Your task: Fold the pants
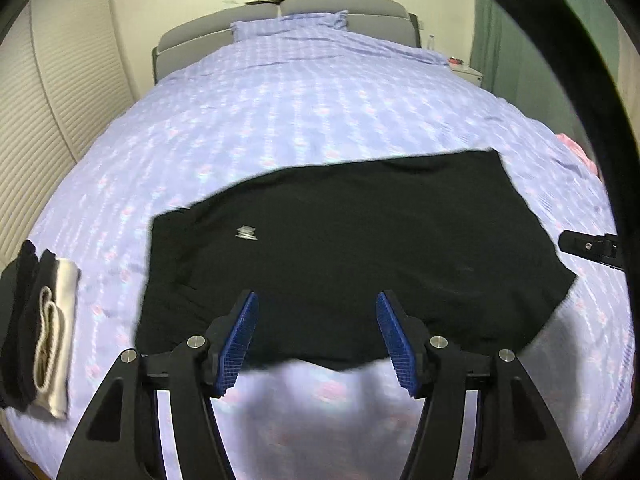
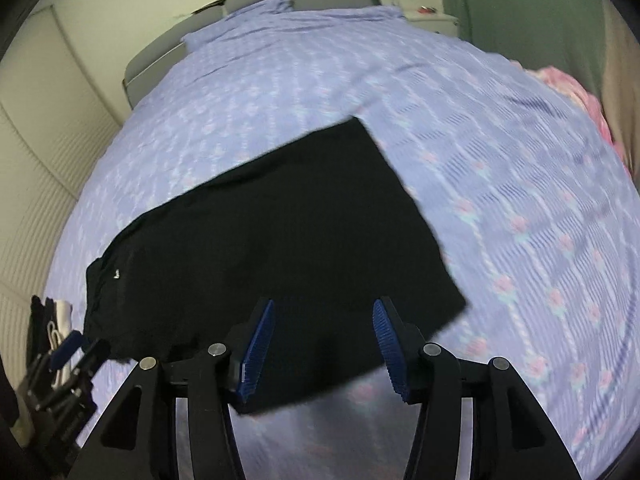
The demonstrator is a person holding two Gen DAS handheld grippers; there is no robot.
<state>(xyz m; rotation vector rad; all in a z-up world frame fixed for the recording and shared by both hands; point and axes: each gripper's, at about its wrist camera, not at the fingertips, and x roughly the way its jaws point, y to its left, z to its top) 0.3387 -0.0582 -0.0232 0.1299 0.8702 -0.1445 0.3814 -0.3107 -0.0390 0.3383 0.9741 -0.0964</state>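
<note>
Left tongs (image 1: 316, 336): the jaws stand apart, with blue ribbed pads (image 1: 239, 344); nothing is between them, and they hang above the near edge of the pants without touching the cloth.
Right tongs (image 2: 323, 346): also open and empty; the blue pads are apart above the near part of the pants, and no cloth is pinched.
Pants (image 1: 352, 256): black, they lie flat as one wide folded panel on the bed, near its foot end; a small pale logo (image 1: 246, 233) shows on the left part.
Bed (image 1: 304, 100): a lilac cover with pink flower pattern, pillows and a grey headboard (image 1: 320, 6) at the far end.
Left wrist view only: a stack of folded clothes (image 1: 38, 336), black and cream with a white cord on top, lies on the bed to the left of the pants, clearly seen; at the right edge one tip of the right tongs enters.
Right wrist view only: a pink cloth (image 2: 576, 92) at the far right side of the bed is seen in larger part; at the lower left the left tongs appear, in front of the stack.
Sharpness: both views are a little blurred.
</note>
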